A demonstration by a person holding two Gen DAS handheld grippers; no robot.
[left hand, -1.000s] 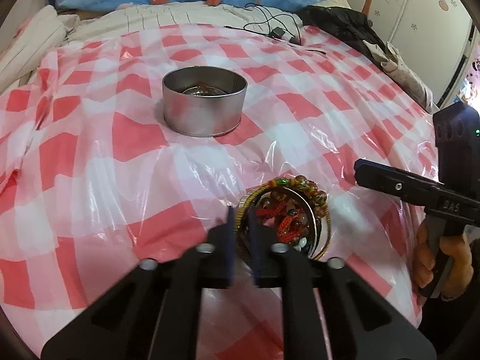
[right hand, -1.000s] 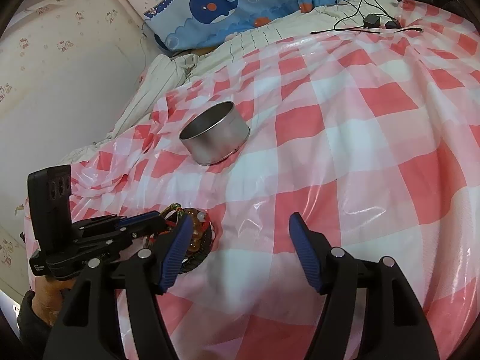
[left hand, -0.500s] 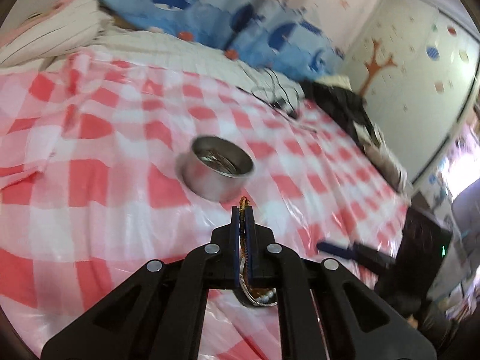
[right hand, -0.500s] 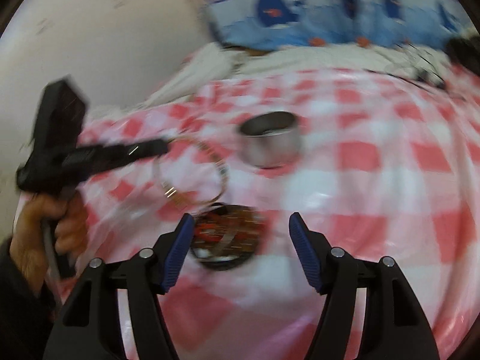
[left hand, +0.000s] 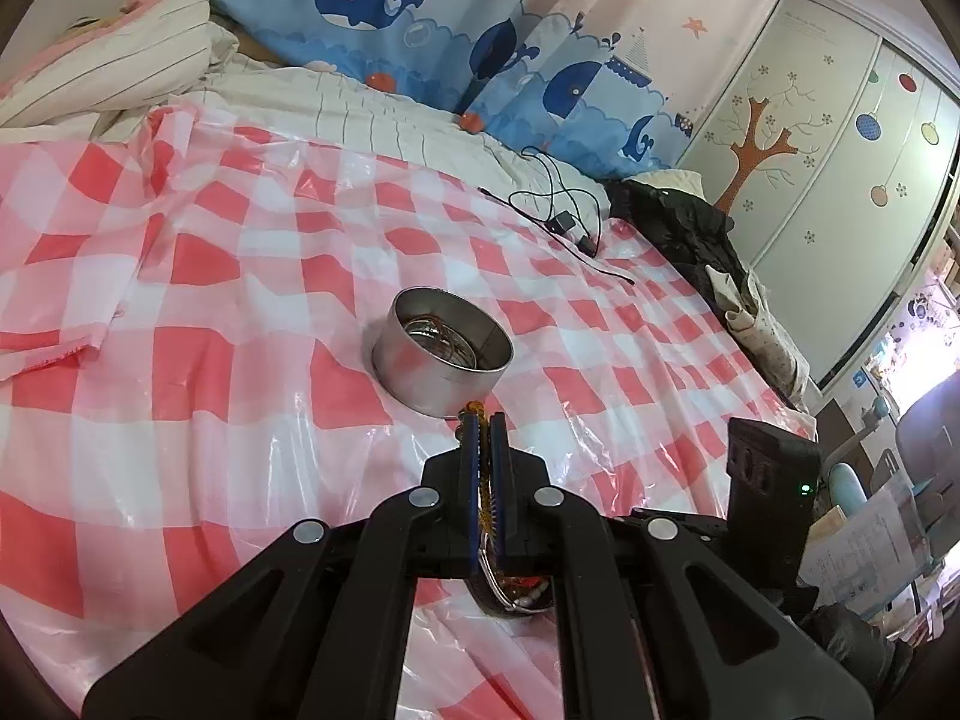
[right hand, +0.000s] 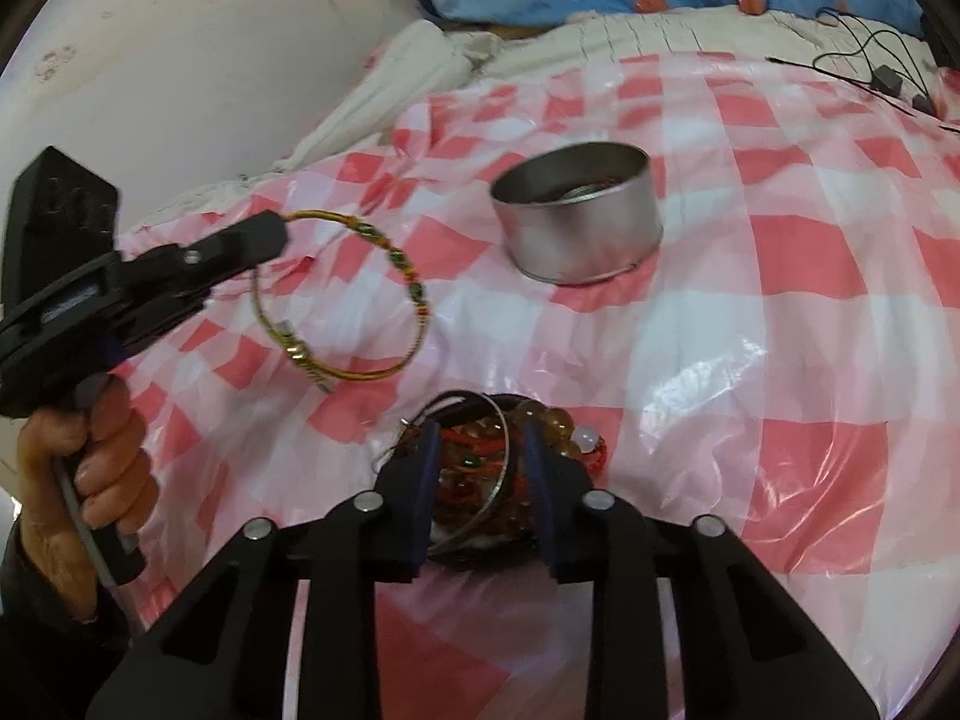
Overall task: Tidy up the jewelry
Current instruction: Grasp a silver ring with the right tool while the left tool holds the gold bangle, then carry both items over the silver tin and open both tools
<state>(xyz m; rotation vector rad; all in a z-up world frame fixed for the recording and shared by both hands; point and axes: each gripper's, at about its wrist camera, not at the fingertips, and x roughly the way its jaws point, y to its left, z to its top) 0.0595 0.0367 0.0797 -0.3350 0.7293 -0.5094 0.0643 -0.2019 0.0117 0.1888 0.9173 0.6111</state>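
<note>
Left gripper (left hand: pixel 482 420) clamps bangle (right hand: pixel 342 294); tin (right hand: pixel 579 219) contents indistinct.

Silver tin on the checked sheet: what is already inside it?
Inside the silver tin, the left wrist view shows thin metallic rings, probably bangles, lying on the bottom. Their number is unclear, and the near wall hides part of the floor. From the right wrist view only a sliver shows.

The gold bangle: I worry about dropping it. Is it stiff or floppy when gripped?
The gold bangle likely stiff: pinched at one spot by the left gripper, it keeps its round shape. Probably light; its thin rim might swing.
</note>
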